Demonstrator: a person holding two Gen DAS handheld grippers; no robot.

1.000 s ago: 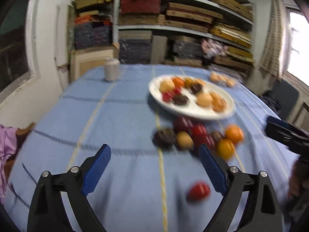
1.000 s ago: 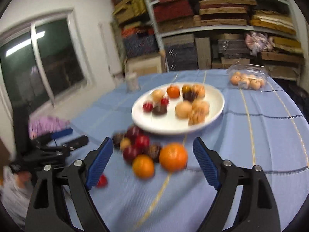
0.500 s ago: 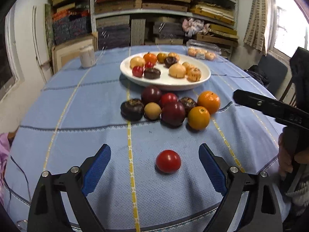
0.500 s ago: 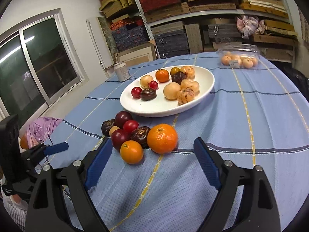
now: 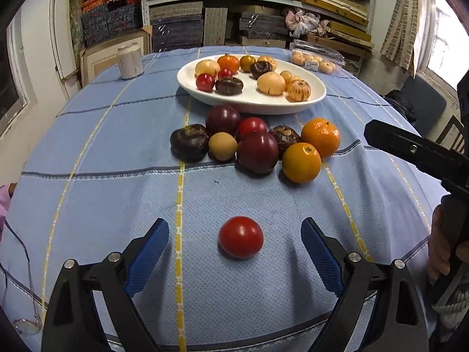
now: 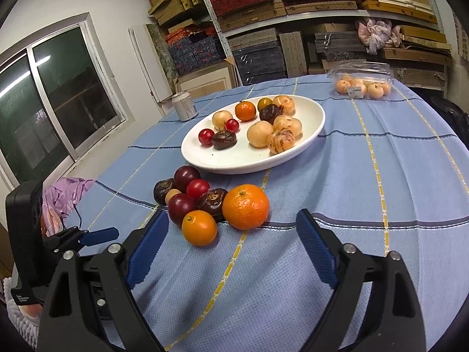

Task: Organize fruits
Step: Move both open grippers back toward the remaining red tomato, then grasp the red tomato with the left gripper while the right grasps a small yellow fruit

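Left wrist view: blue-padded left gripper (image 5: 234, 245) stands wide apart, straddling a lone round red tomato (image 5: 241, 236) without touching it, probably lined up to grab it. Bare blue checked tablecloth (image 5: 117, 193) surrounds it. Right gripper (image 6: 231, 234), empty, is opening before the loose fruit cluster (image 6: 205, 205) near the white oval plate (image 6: 307, 135).

Glossy white plate (image 5: 318, 95) on woven cloth tablecloth (image 5: 117, 193)
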